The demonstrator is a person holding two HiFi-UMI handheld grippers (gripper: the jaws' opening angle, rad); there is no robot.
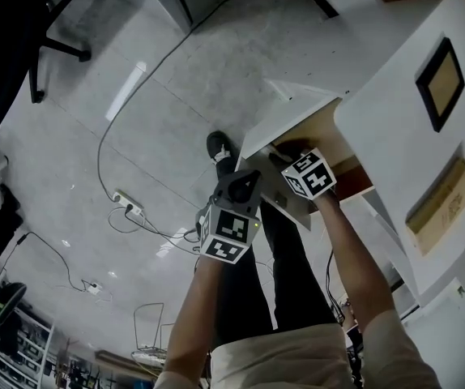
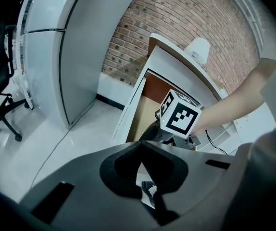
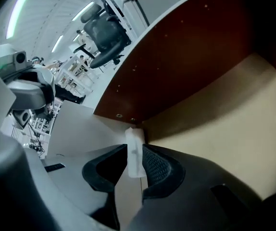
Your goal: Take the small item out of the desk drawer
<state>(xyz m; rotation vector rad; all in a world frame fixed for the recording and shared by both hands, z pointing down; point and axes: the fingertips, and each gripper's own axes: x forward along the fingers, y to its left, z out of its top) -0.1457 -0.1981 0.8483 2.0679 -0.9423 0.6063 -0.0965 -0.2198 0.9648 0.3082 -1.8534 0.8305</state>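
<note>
While right tongs (image 3: 135,159) grip small white item (image 3: 133,141) inside drawer (image 3: 234,129), left tongs (image 2: 139,150) clenched, empty.

**Head view:** I see cool, even indoor light; a lamp's reflection streaks the glossy floor (image 1: 54,160) at upper left. **Gripper views:** both bend strongly, with black vignetted corners; I find the near foreground soft and shadowed.

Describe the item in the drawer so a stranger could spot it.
Start at the white desk, at its open drawer. Near its corner, where tan floor meets dark brown wall, the right gripper pinches the item: a small white block, the only loose thing there.
</note>
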